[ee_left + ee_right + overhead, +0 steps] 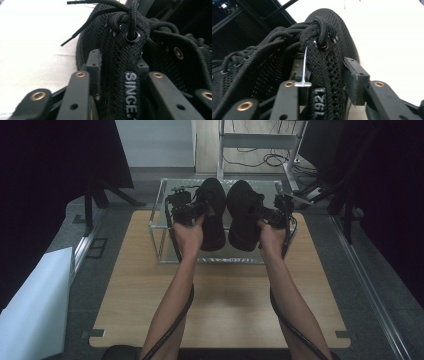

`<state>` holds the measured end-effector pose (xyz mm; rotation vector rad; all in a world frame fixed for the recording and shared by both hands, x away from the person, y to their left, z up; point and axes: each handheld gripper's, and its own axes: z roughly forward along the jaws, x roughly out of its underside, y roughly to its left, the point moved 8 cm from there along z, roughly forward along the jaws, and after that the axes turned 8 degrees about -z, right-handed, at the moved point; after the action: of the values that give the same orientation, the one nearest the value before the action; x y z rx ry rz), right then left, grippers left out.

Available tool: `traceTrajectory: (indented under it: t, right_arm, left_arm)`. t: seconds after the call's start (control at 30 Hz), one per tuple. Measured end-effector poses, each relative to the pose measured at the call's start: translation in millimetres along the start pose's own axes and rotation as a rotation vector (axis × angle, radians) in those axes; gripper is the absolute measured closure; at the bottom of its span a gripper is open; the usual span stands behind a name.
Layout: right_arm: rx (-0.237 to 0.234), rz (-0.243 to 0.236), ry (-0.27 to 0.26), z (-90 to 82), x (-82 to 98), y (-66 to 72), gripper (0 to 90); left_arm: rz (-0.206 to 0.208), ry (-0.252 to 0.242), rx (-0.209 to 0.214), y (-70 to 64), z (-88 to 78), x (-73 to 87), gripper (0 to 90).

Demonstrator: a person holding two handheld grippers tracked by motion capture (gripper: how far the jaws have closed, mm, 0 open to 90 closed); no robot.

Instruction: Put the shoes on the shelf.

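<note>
I hold up one black mesh shoe in each tool, the pair raised side by side above a clear glass-and-metal rack (159, 227) that stands at the far end of the wooden surface (220, 305). My left tool (186, 209) pinches the left shoe (212, 215), and in the left gripper view its jaws press on either side of that shoe's tongue, where the word SINCE runs along the mesh and the laces (130, 15) pass through a round eyelet just above. My right tool (277, 212) pinches the right shoe (242, 215); in the right gripper view the jaws clamp that shoe's tongue, marked 1921, with a thin clear plastic tag fastener (304, 72) hanging from the laces beside it. In the high view the two shoes stand nearly upright, their soles turned toward me and close together, almost touching along their inner edges. My forearms reach forward over the surface from its near edge, and a black cable (172, 325) trails back from each tool along each arm. A pale sheet (35, 305) lies off the surface at the left.
</note>
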<state>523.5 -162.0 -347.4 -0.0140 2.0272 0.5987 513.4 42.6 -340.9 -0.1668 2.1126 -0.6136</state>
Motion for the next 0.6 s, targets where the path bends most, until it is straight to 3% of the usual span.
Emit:
traceTrajectory:
  t: [0.13,0.2,0.37,0.5,0.6]
  right_arm:
    - [-0.006,-0.026,0.005,3.7,-0.4,5.6,50.7]
    - [-0.035,-0.033,0.015,7.3,0.0,9.1,44.2]
    - [-0.123,0.016,0.010,9.1,-5.2,12.1,29.3]
    - [-0.174,-0.011,-0.017,0.1,-13.5,15.6,31.0]
    - [-0.231,-0.038,-0.042,-18.6,-21.8,16.1,32.0]
  left_arm:
    - [0.011,0.018,0.006,-3.6,3.1,-0.2,59.6]
    - [0.002,0.031,0.028,-3.4,4.1,-1.0,55.1]
    - [-0.014,0.032,0.106,-6.5,2.1,-4.8,44.0]
    - [-0.015,-0.003,0.181,-12.6,-12.6,-12.7,44.7]
    - [0.019,-0.032,0.202,-13.4,-28.5,-18.2,46.7]
